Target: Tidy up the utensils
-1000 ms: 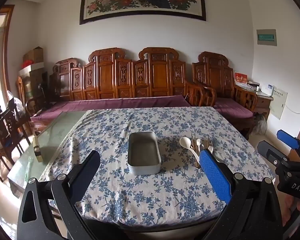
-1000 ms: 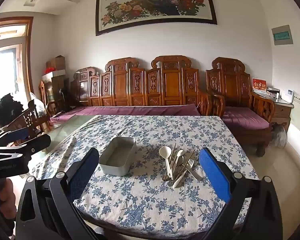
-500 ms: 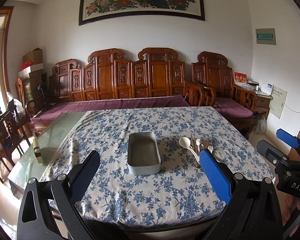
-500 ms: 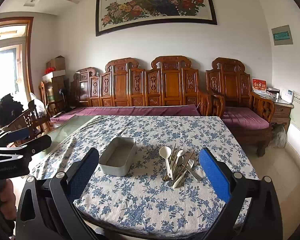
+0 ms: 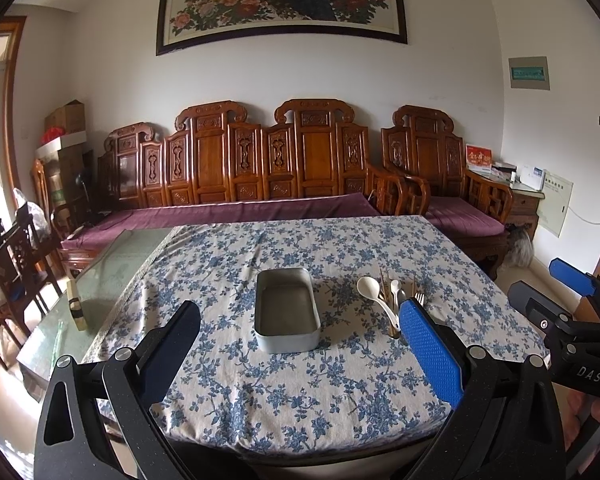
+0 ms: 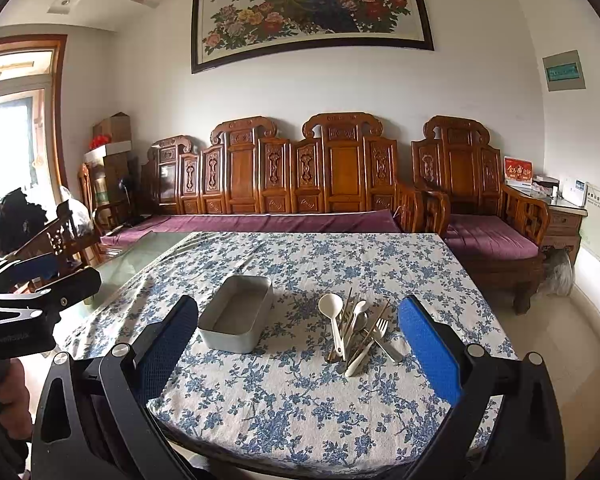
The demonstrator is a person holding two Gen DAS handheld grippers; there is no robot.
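tin [image 5: 287,312] sits mid-table on blue floral cloth [image 5: 300,392], nothing in it. utensils [image 6: 358,330] lie in a loose pile just right of tin, not touching it: white spoon [image 6: 331,312], fork [image 6: 382,334], chopsticks, a few more. left gripper [image 5: 300,356] spread wide, holds nothing, hovers at near table edge facing tin. right gripper [image 6: 300,354] also spread wide, nothing in it, near edge, facing gap btwn tin & pile.
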